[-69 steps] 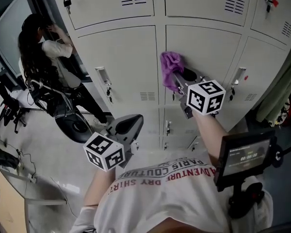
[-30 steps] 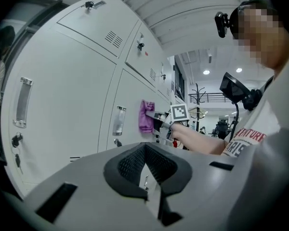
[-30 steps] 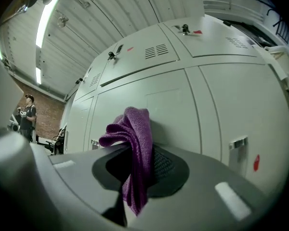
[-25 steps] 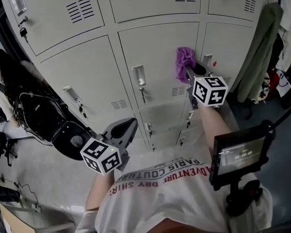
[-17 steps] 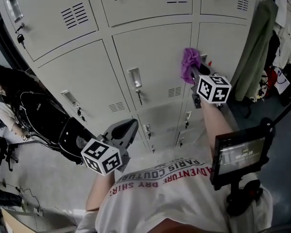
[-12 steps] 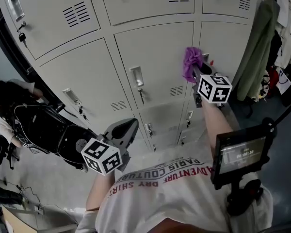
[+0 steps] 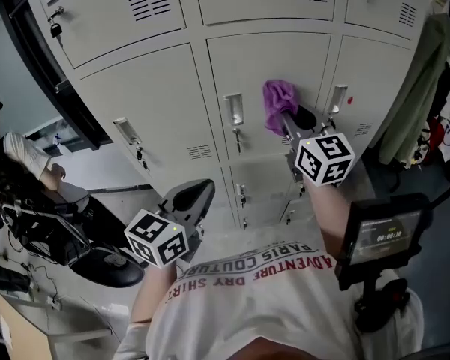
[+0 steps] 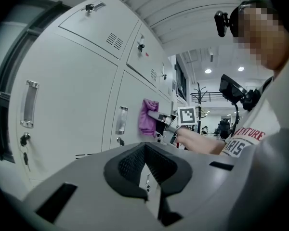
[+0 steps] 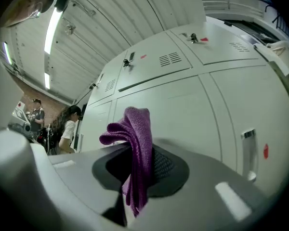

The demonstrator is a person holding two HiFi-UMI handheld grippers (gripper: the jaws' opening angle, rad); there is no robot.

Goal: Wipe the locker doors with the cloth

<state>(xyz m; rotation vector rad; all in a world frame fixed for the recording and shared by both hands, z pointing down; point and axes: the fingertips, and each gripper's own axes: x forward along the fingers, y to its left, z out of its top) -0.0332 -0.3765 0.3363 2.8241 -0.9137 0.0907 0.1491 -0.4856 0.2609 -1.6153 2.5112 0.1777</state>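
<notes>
One purple cloth (image 7: pixel 279 102) sits clamped in the right gripper (image 7: pixel 291 123), whose arm is stretched forward, pressing it against a middle locker door (image 7: pixel 274 62). The left gripper (image 7: pixel 197 193), closed and empty, is held low.

Head camera looks steeply down at pale grey metal locker doors (image 7: pixel 165 103); each gripper camera peers along its jaws, sidelong at the same doors. All three catch the purple cloth (image 7: pixel 279 103).
</notes>
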